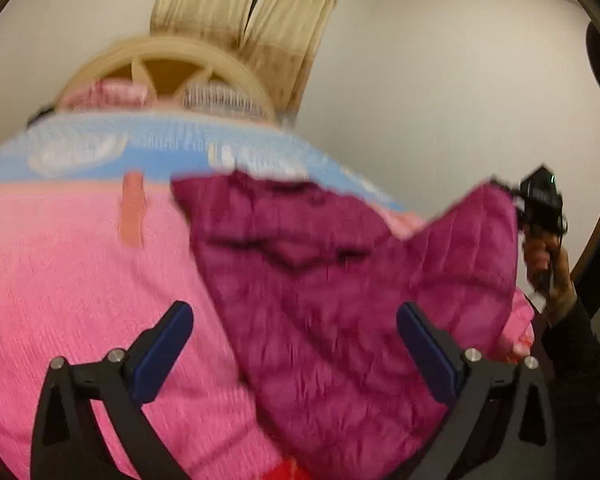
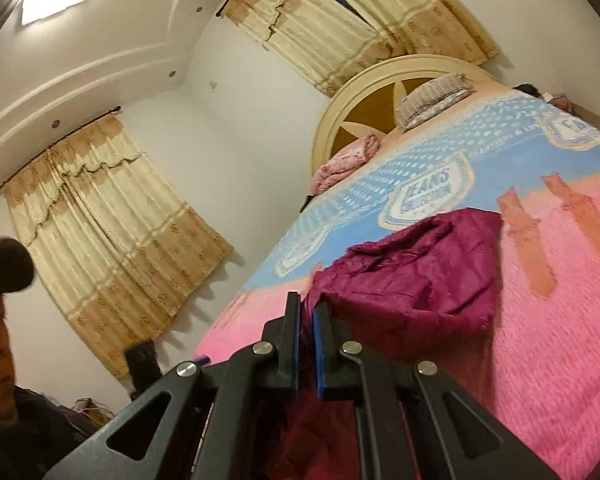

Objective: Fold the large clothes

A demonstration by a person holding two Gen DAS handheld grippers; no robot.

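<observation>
Your right gripper (image 2: 306, 320) is clamping a corner of the maroon quilted garment (image 1: 340, 300) and lifting it off the pink and blue bedspread (image 1: 80, 280), while your left gripper (image 1: 296, 336) is hanging wide apart above the cloth, grasping nothing; the rest of the garment is lying crumpled on the bed. Judging by that, you are carrying a fold over; take a second corner with the left, keep both at one height, and draw the edge taut before laying it down.

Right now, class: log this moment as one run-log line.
left gripper: open, empty | right gripper: shut on maroon garment | garment corner lifted off bed
</observation>
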